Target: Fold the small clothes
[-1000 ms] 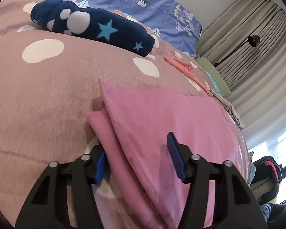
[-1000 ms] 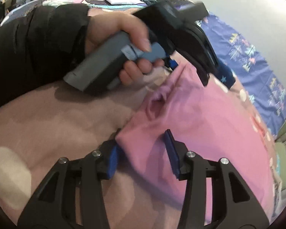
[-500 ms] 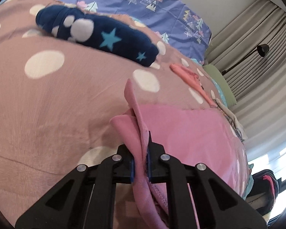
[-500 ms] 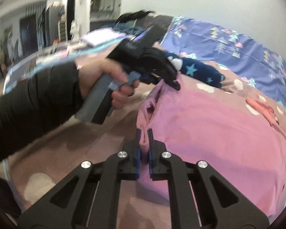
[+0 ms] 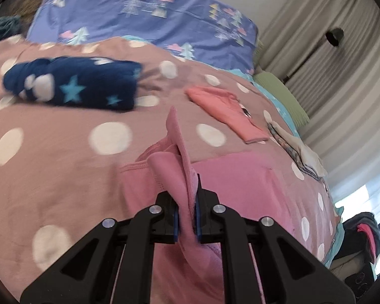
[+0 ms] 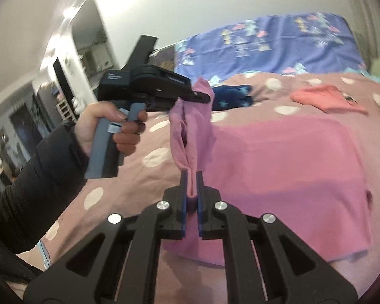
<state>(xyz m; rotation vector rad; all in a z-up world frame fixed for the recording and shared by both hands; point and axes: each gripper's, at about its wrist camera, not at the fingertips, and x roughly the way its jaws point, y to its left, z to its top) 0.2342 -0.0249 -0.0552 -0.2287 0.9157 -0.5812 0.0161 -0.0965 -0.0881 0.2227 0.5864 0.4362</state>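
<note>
Both claws clenched on pink garment near edge: left claw, right claw. Edge lifted off bed; far half flat.

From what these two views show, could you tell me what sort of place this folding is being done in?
Most likely a bedroom at home. The pink garment lies on a bed with a polka-dot blanket, a tree-print pillow sits at the far end, and long curtains hang beside it behind a floor lamp.
</note>
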